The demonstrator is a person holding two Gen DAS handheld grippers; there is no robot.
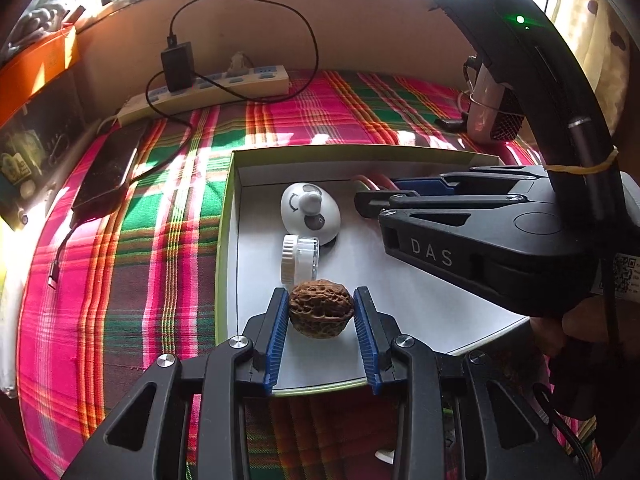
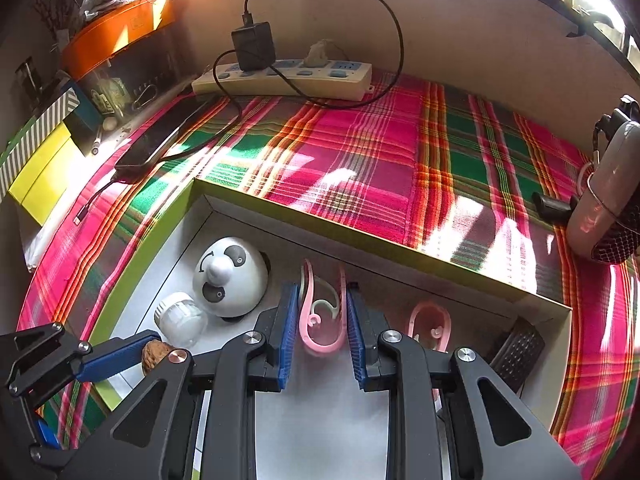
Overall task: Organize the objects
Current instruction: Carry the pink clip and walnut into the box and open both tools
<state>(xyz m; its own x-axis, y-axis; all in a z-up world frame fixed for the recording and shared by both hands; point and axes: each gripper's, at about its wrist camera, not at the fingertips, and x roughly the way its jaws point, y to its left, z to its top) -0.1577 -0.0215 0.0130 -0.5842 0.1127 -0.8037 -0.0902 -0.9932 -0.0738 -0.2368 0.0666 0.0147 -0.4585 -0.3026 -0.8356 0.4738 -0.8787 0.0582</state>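
A shallow white box with a green rim (image 1: 224, 216) lies on the plaid cloth. My left gripper (image 1: 321, 300) is shut on a brown walnut (image 1: 320, 312) and holds it over the box floor. In the box lie a white panda-shaped gadget (image 1: 310, 212) and a small white-capped clear jar (image 1: 300, 258). My right gripper (image 2: 322, 300) reaches into the box from the right, its blue pads on either side of a pink ear hook (image 2: 320, 320); whether they press it I cannot tell. A second pink hook (image 2: 430, 326) and a black grid-patterned piece (image 2: 516, 354) lie further right.
A power strip (image 1: 208, 88) with a black charger and cable runs along the back wall. A dark phone (image 1: 108, 168) lies left of the box. A pink device with black mesh (image 2: 600, 208) stands at the right. Boxes and an orange tray (image 2: 120, 32) crowd the left.
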